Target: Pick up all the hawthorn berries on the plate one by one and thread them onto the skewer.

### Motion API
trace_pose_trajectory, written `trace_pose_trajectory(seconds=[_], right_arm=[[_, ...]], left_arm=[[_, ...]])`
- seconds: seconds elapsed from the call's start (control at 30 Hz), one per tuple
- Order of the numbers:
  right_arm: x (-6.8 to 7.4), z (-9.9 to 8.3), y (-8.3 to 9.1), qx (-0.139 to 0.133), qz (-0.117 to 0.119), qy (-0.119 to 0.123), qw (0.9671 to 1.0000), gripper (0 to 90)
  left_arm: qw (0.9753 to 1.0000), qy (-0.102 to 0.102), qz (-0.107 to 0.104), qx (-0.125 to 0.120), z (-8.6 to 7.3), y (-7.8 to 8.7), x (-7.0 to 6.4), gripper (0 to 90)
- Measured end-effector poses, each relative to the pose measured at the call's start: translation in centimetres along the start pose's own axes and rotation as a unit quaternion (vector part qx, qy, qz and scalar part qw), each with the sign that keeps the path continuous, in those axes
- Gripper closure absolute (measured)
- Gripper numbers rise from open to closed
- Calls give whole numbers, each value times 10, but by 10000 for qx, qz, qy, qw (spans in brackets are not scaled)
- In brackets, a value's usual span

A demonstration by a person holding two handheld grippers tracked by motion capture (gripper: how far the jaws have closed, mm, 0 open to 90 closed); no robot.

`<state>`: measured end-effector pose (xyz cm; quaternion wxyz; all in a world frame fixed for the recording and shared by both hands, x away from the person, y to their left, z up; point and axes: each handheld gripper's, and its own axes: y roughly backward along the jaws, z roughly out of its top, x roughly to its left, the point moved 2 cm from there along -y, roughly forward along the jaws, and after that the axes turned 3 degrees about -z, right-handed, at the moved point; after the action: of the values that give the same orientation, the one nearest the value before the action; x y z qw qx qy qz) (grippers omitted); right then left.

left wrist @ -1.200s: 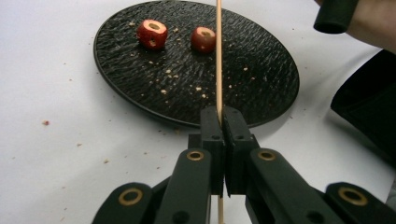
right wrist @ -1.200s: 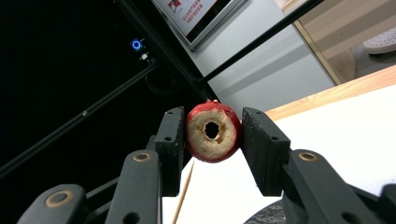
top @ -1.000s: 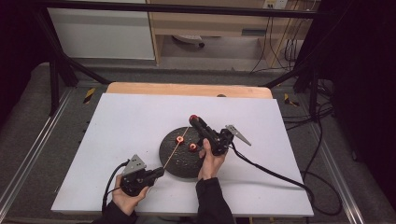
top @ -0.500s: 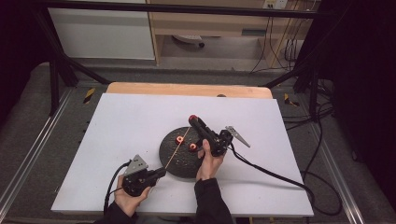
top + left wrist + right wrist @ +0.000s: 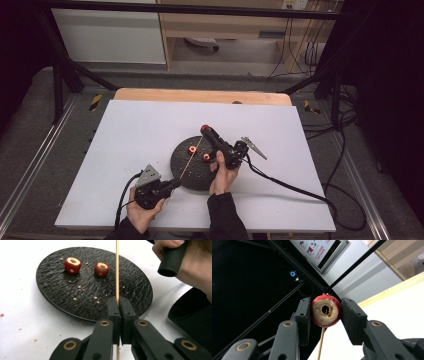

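Left tongs [image 5: 117, 305] clamp the skewer [image 5: 117, 270]; right tongs [image 5: 325, 311] grip a cored fruit [image 5: 326, 310] — tip just entering its hole. Threading step — next, push straight along the stick.

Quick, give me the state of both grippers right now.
Left gripper: shut on the wooden skewer.
Right gripper: shut on a cored red fruit, the skewer tip in its hole.

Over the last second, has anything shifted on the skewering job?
Hardly anything. The right gripper still holds the cored red fruit at the tip of the wooden skewer, and the left gripper stays clamped on the skewer's lower end. The two loose fruits remain on the black plate.
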<state>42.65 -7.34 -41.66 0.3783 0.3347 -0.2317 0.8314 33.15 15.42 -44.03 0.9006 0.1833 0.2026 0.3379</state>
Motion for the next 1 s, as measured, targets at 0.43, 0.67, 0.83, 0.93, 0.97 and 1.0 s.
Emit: trace_pose_trajectory(seconds=[0.43, 0.67, 0.83, 0.93, 0.97, 1.0], right_arm=[[0, -5, 2, 139, 10, -70, 9999, 612], [2, -7, 4, 218, 30, -23, 9998, 612], [4, -7, 6, 277, 52, 21, 9996, 612], [5, -8, 8, 330, 69, 61, 9994, 612], [5, -9, 8, 347, 76, 58, 9994, 612], [5, -10, 9, 385, 73, 67, 9992, 612]], left_arm=[[9999, -3, 79, -104, 12, -4, -1, 885], [9998, 64, 59, -162, 27, -11, -4, 885], [9998, 45, 64, -183, 38, -17, -5, 885], [9998, 29, 77, -198, 44, -19, -4, 885], [9998, 30, 77, -205, 47, -20, -3, 885], [9998, 49, 59, -198, 48, -21, -3, 885]])
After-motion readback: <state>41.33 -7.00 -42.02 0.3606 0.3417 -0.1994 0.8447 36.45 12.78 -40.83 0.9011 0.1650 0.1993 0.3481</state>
